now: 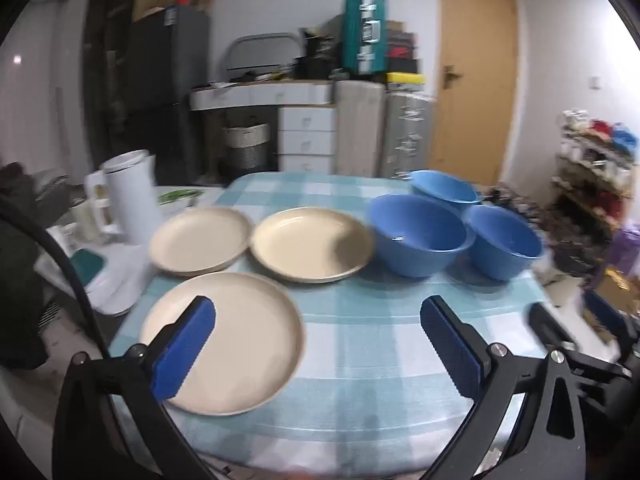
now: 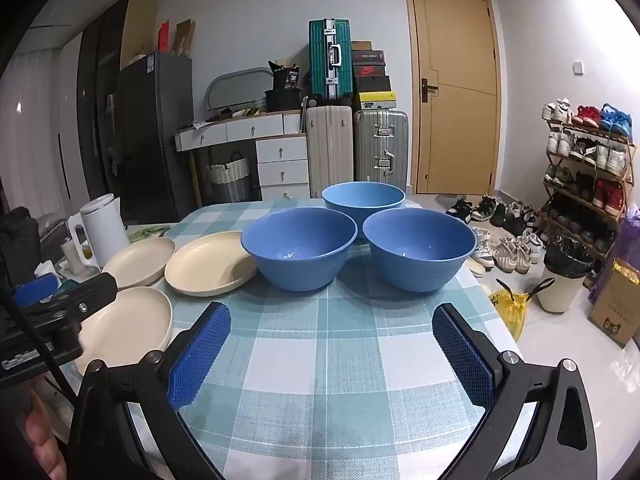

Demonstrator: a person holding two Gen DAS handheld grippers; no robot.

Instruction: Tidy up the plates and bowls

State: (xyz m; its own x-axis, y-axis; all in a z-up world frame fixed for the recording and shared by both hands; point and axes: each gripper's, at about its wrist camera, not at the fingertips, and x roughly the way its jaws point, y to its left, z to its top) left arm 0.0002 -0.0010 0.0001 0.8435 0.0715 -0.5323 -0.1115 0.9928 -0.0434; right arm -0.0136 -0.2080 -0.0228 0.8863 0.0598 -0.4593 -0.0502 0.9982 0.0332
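Cluttered room behind the table: suitcases point(image 2: 340, 160), a wooden door point(image 2: 456, 88) and a shoe rack point(image 2: 588, 160) off to the right. Up front there's a blue-and-white checked tablecloth point(image 2: 320, 380) with three cream plates point(image 1: 312, 244) grouped on the left side, none stacked, and three blue bowls point(image 2: 298, 248) clustered in a triangle on the right, sitting just beside each other. A white kettle point(image 1: 128, 196) stands past the plates at the left edge. The left gripper point(image 1: 318, 344) hangs over the near plate point(image 1: 240, 344), jaws spread wide, nothing in them. The right gripper point(image 2: 332, 352) is the same deal: wide apart, empty, facing the bowls.
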